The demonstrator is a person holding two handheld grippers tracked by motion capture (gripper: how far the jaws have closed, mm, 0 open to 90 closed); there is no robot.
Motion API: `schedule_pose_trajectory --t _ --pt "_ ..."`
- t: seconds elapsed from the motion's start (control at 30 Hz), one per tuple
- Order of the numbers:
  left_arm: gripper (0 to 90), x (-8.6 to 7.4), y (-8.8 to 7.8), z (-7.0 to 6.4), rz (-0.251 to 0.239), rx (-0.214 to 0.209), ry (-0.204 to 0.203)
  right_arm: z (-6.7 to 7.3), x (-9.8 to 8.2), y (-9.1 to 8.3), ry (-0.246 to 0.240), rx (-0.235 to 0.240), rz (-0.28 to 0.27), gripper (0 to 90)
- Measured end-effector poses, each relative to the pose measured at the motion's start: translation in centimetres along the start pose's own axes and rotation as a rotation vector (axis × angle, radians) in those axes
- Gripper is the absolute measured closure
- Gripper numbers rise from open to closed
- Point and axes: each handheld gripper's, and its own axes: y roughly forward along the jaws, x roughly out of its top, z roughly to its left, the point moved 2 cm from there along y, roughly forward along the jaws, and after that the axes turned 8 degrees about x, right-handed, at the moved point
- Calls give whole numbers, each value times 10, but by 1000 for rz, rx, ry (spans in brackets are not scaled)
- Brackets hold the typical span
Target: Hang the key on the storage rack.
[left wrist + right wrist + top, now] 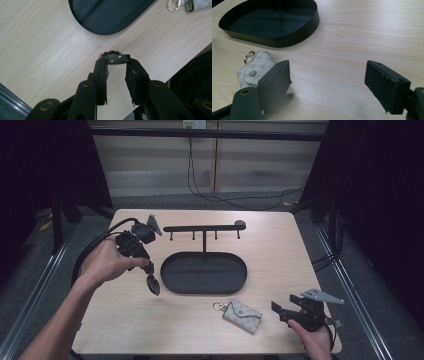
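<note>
Black and glossy, the small ring [117, 59] looked stiff and slippery, pinched at its rim by the closed left gripper [116, 65], while the right gripper [327, 82] stood open

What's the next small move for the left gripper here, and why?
Probably carry it toward the black oval tray and lower it there. The left gripper is shut on a small dark glossy object above bare table, and the tray lies close by with nothing in it.
</note>
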Motion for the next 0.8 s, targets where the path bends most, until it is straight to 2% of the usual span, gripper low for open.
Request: schedule_pose_trajectory --t 0.17,0.37,0.57,0.6,0.8 --pt "713 10 -4 1 15 16 -5 0 0 0 2 2 -2 207" --pt "713 20 -8 3 19 13 -1 0 0 0 0 5 -2 206" --pt "713 29 -8 6 30 15 -14 1 1 0 -2 7 0 206" --pt "713 33 -7 8 26 12 -29 1 0 1 -2 9 0 207" --pt "713 42 -2 13 36 -9 -38 1 1 1 -3 12 0 206"
